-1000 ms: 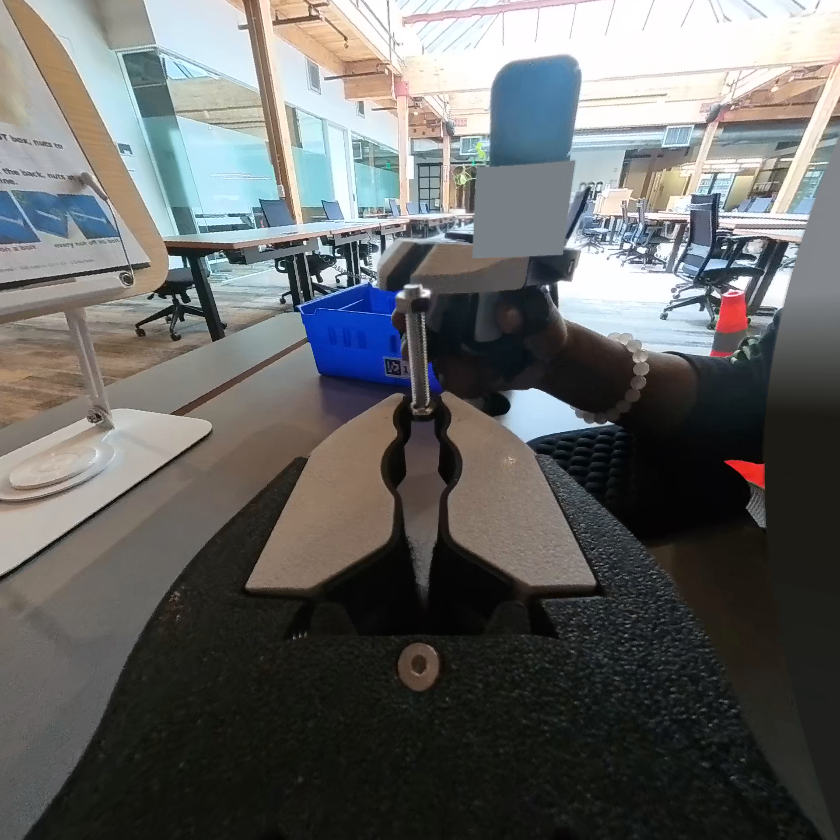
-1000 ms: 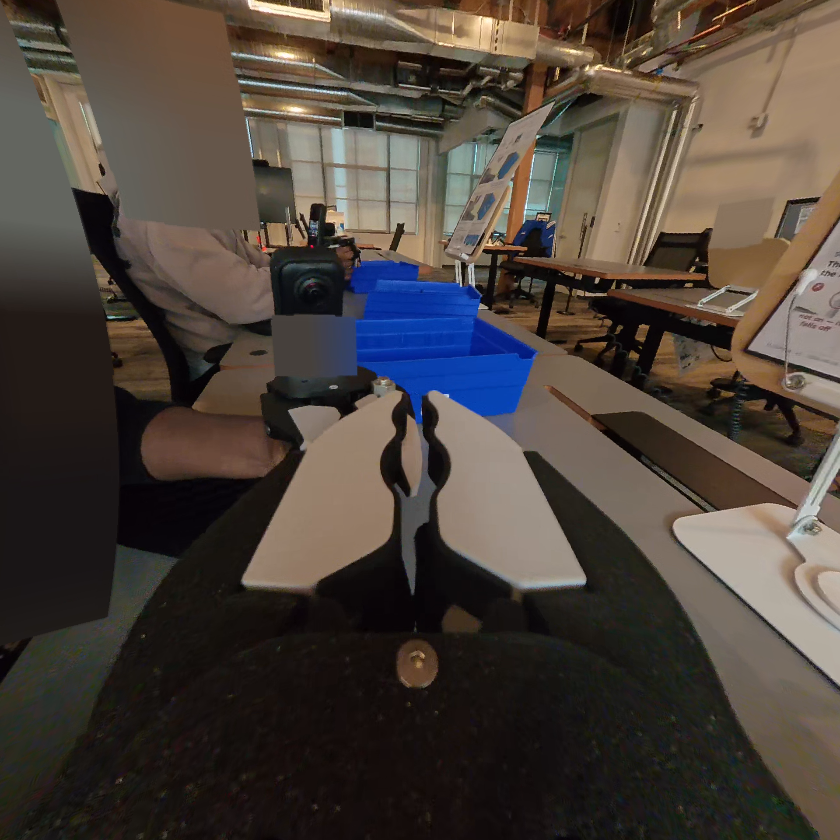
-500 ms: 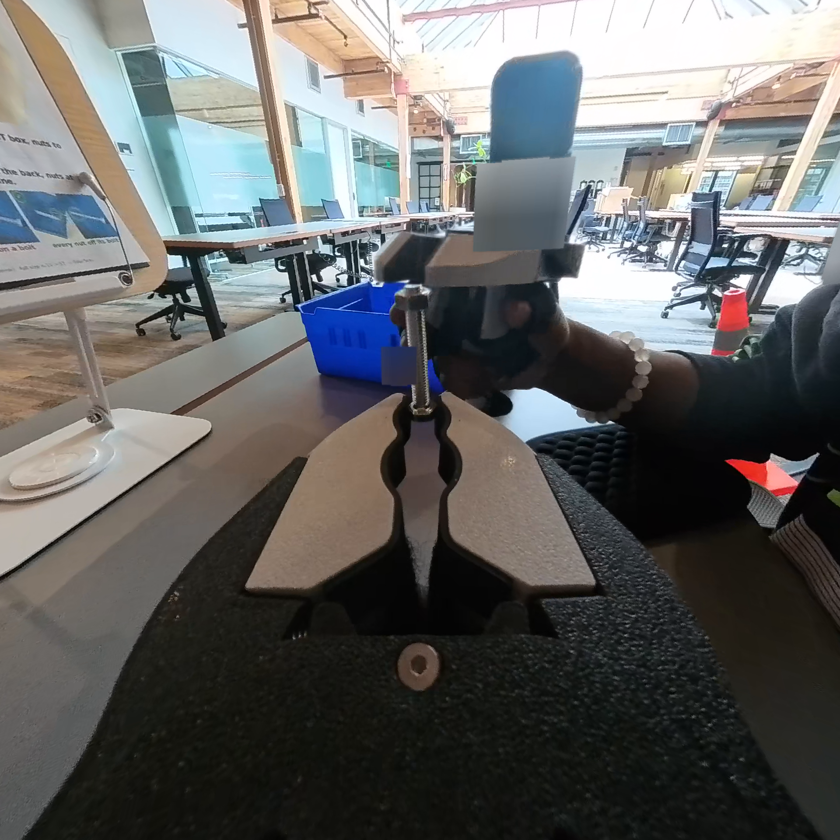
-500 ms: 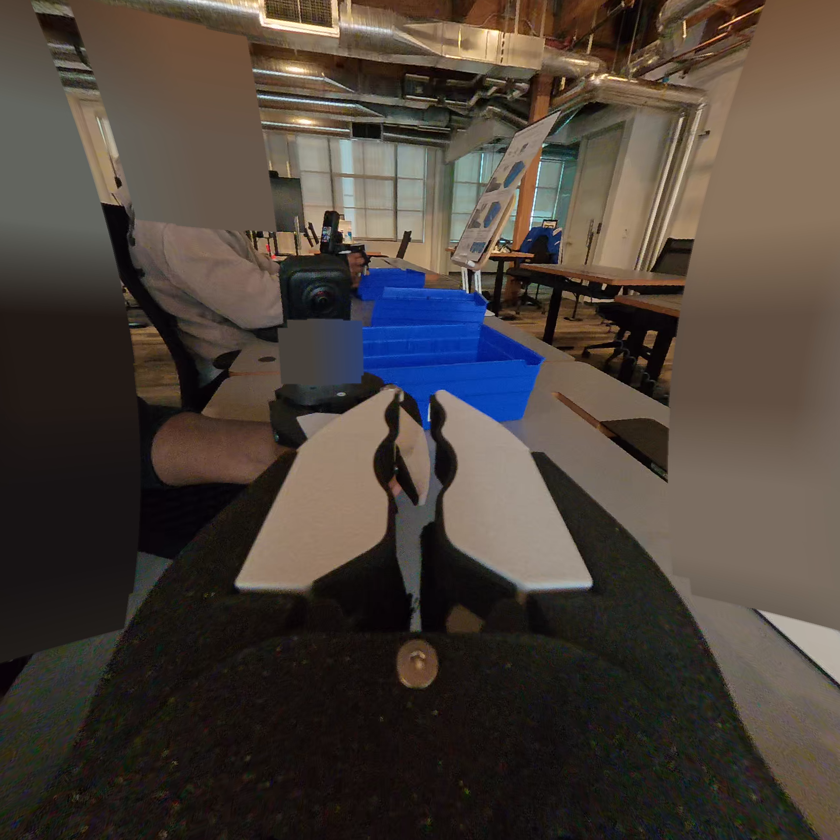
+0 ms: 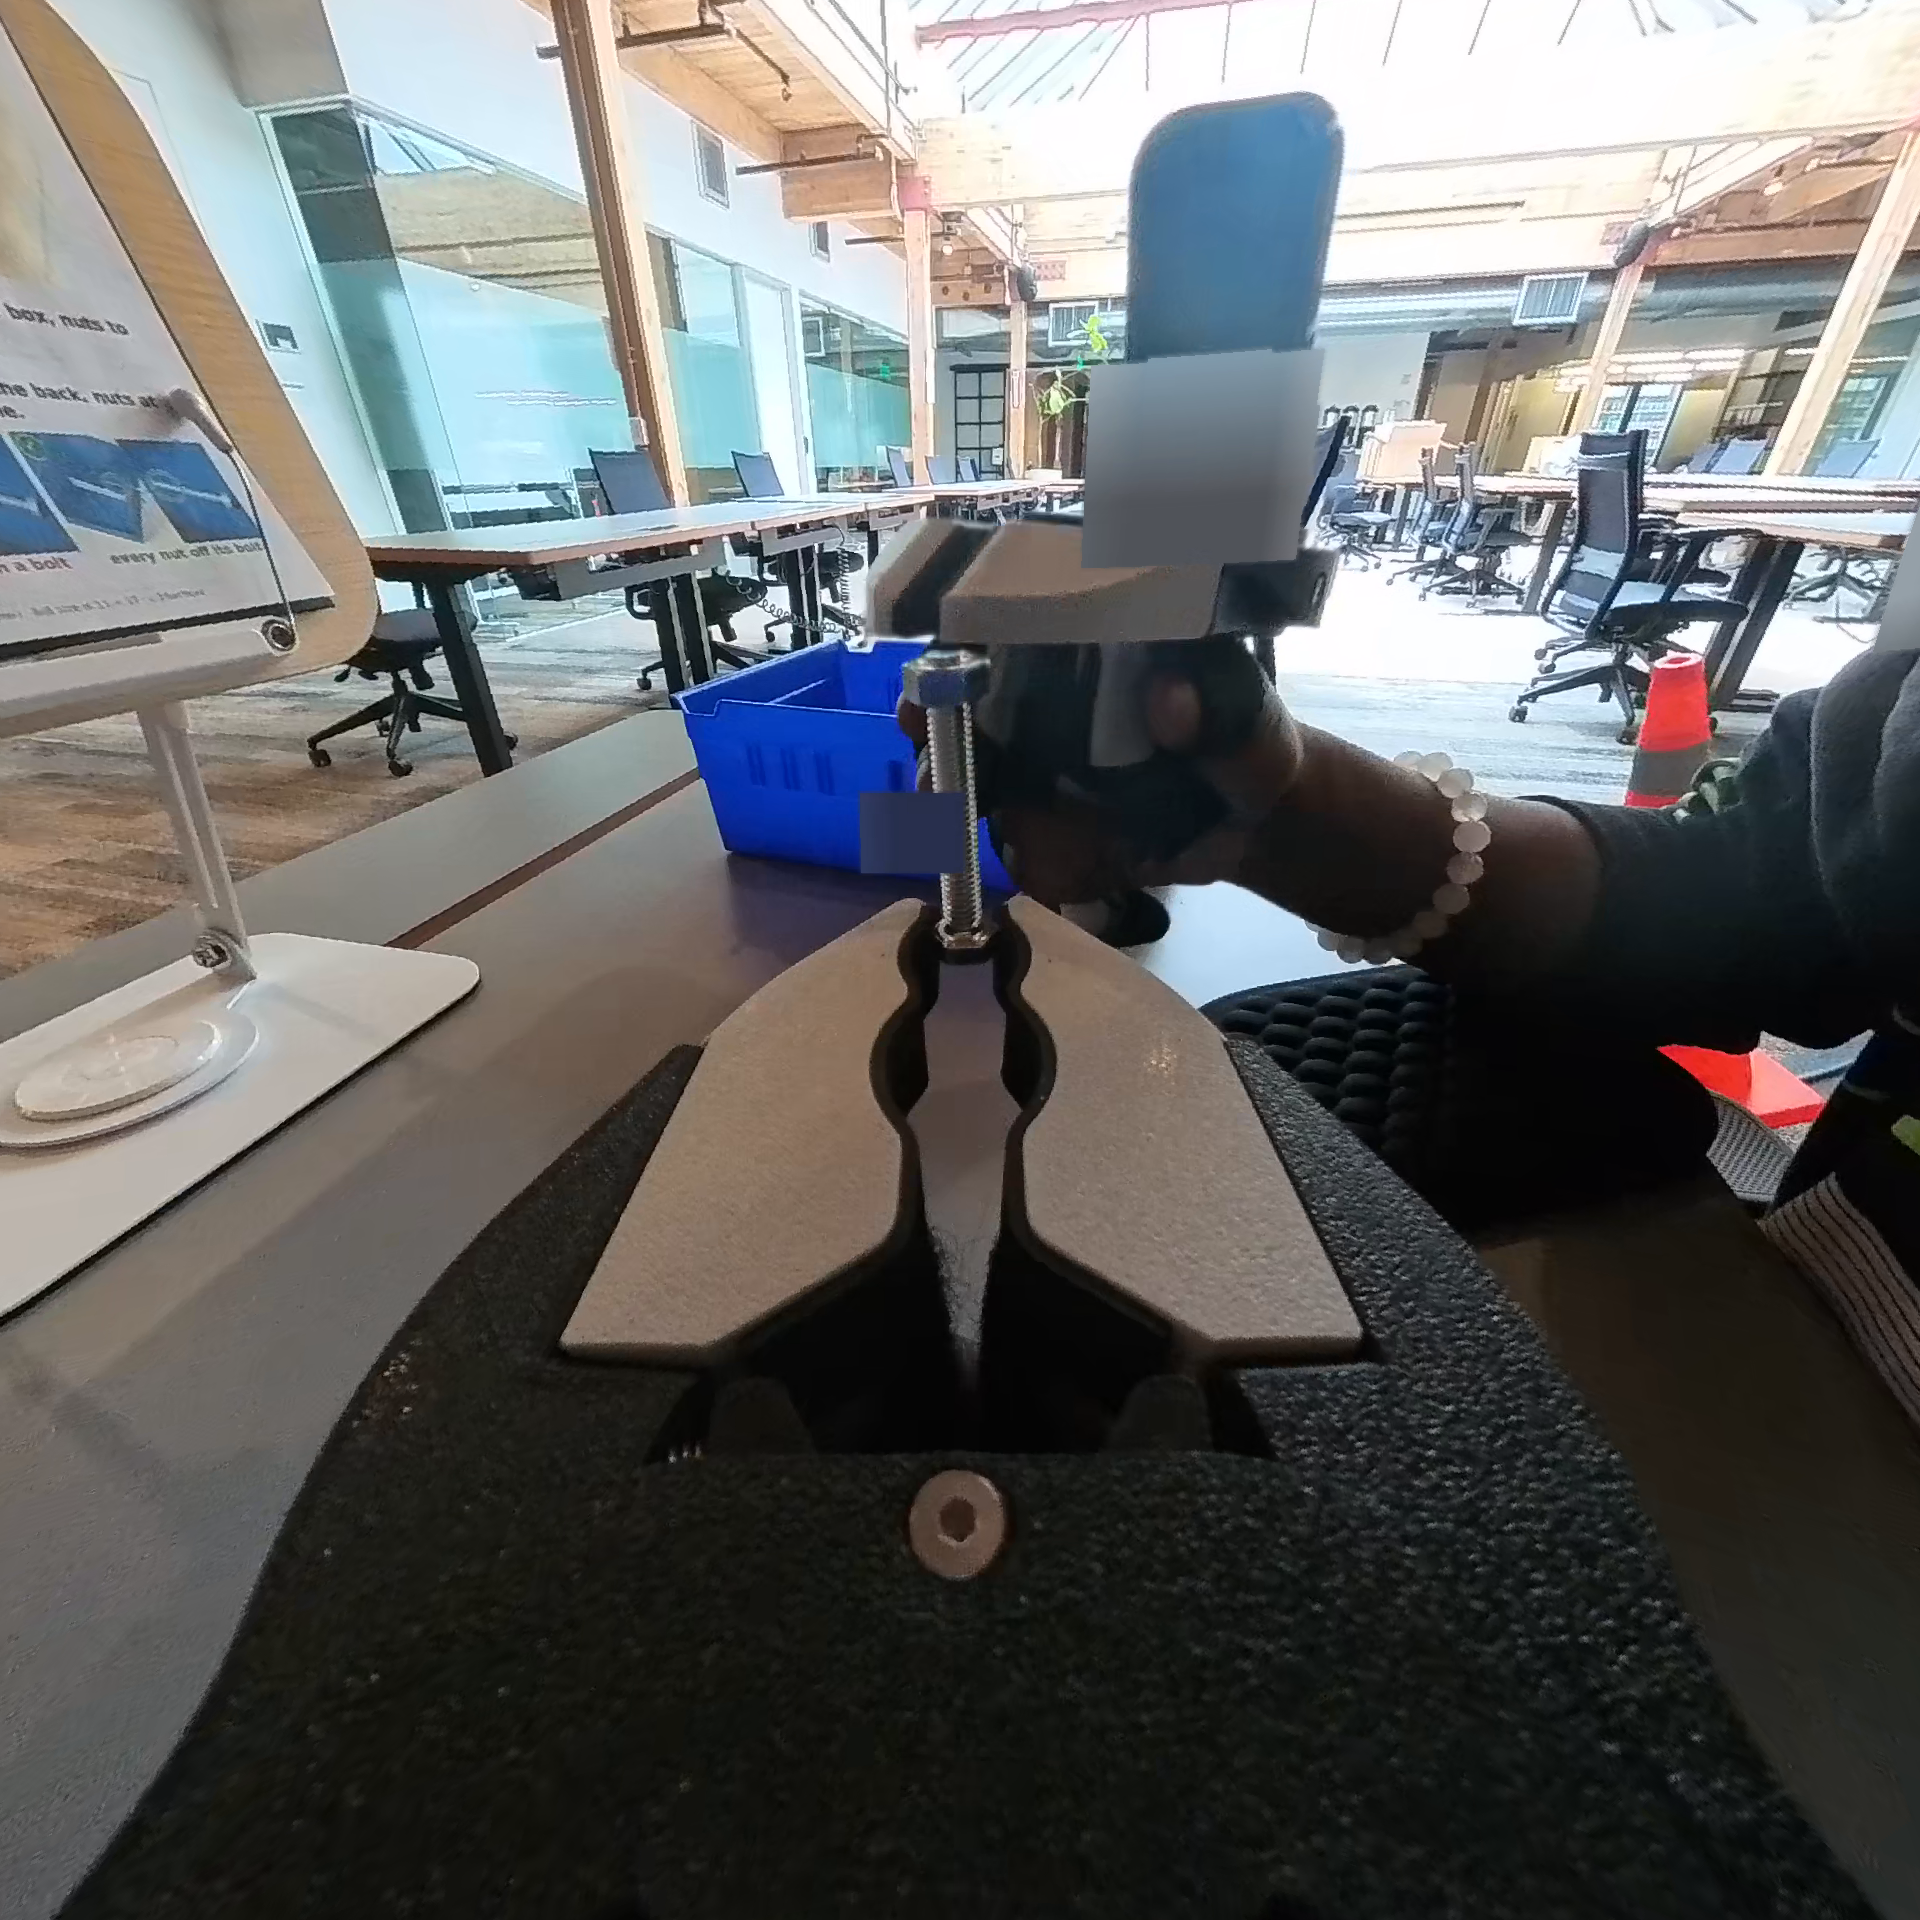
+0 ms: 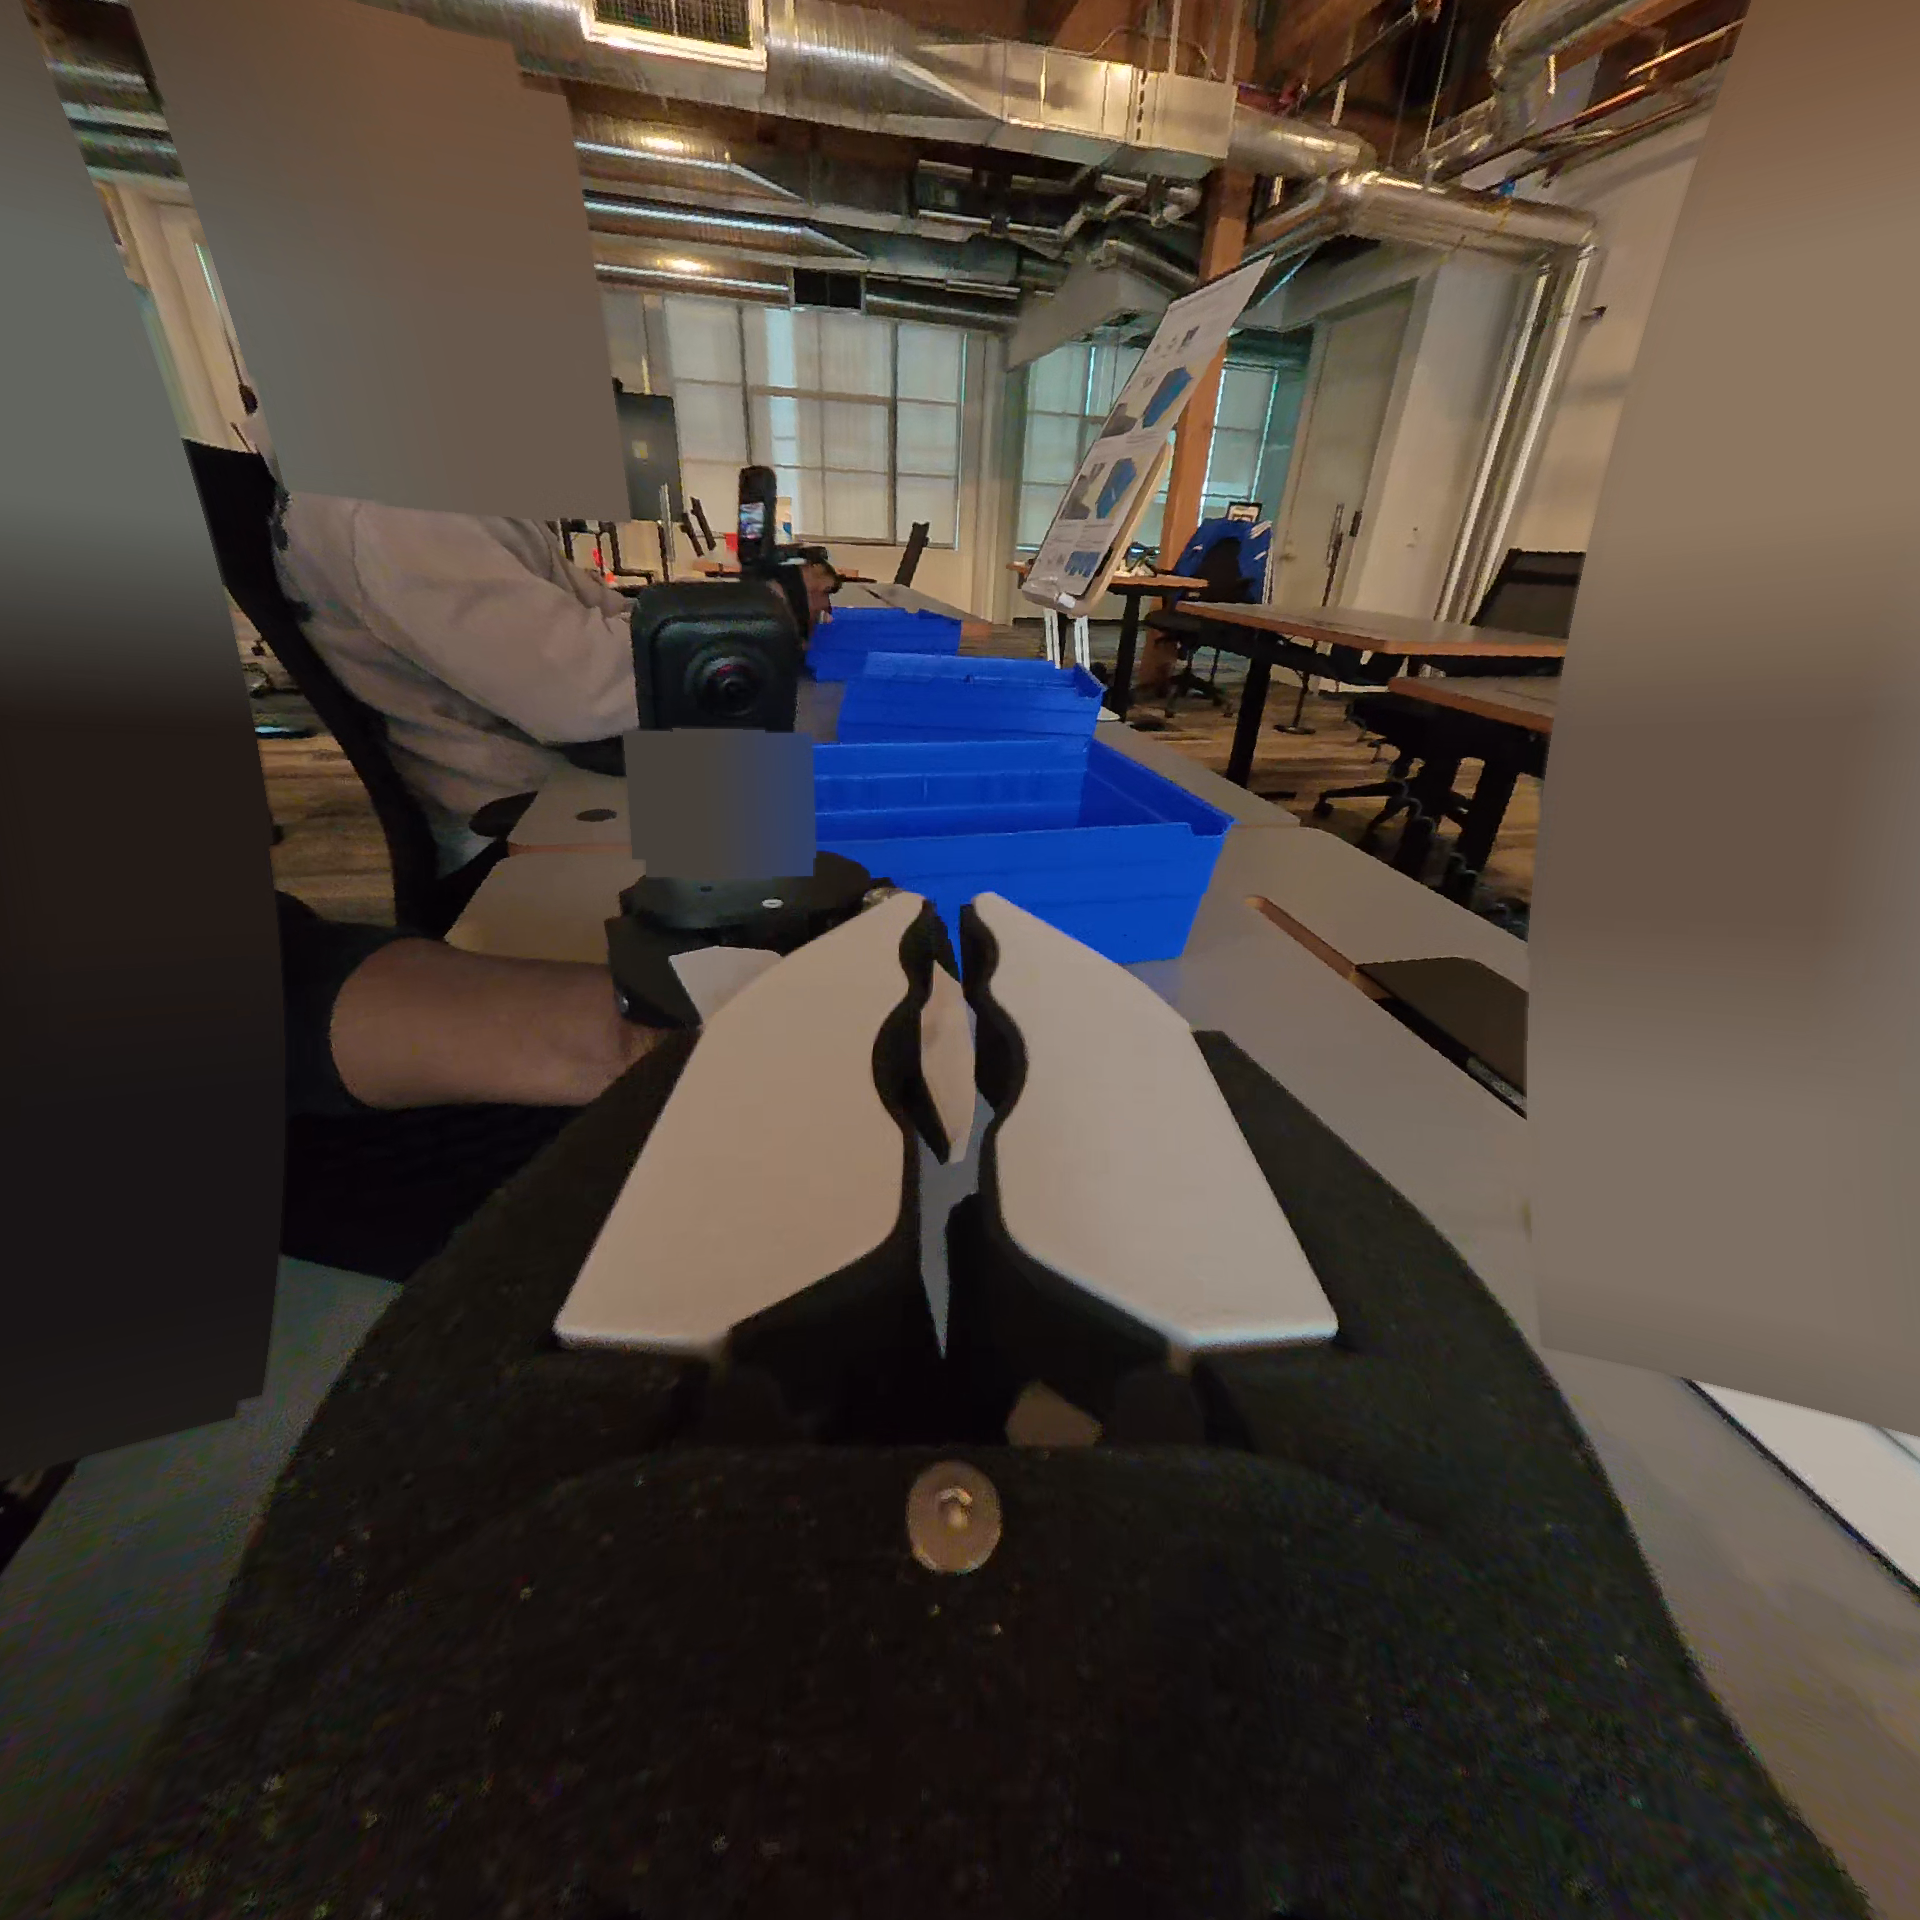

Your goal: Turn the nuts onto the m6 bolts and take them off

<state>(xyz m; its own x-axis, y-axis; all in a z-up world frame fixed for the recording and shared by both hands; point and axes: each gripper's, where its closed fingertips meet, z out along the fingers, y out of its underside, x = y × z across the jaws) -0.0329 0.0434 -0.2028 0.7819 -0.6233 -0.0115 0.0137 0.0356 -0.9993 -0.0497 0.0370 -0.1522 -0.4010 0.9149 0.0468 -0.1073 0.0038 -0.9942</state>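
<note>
1. The bolt (image 5: 958, 821) is standing upright at the centre of the left wrist view. Its hex head is sitting at the bottom and its threaded shank is rising straight up.
2. The nut (image 5: 940, 681) is sitting at the very top of the shank, well apart from the head.
3. The left gripper (image 5: 961, 940) is clamping the bolt's head. Its 2 fingertips are pressing on the head from either side, with the jaws standing narrow around it.
4. The right gripper (image 5: 914, 592) is lying level, crossing in from the right, with its fingers hanging just above the nut. In its own view the 2 tips are standing a thin slit apart, with only blue plastic showing through the slit. A small metal glint is showing just left of the left tip, outside the jaws.
5. A hand (image 5: 1164, 790) wearing a white bead bracelet (image 5: 1455, 831) is gripping the right gripper's handle.
6. A blue bin (image 5: 800, 769) is sitting on the table (image 5: 520, 935) just behind the bolt. In the right wrist view more blue bins are lining up beyond it.
7. A stand (image 5: 156, 468) carrying a printed sheet is resting on a white base at the table's left side.
8. Farther out, an orange cone (image 5: 1668, 727) is standing on the floor, and a person in a light top (image 6: 447, 623) is sitting at the table.
</note>
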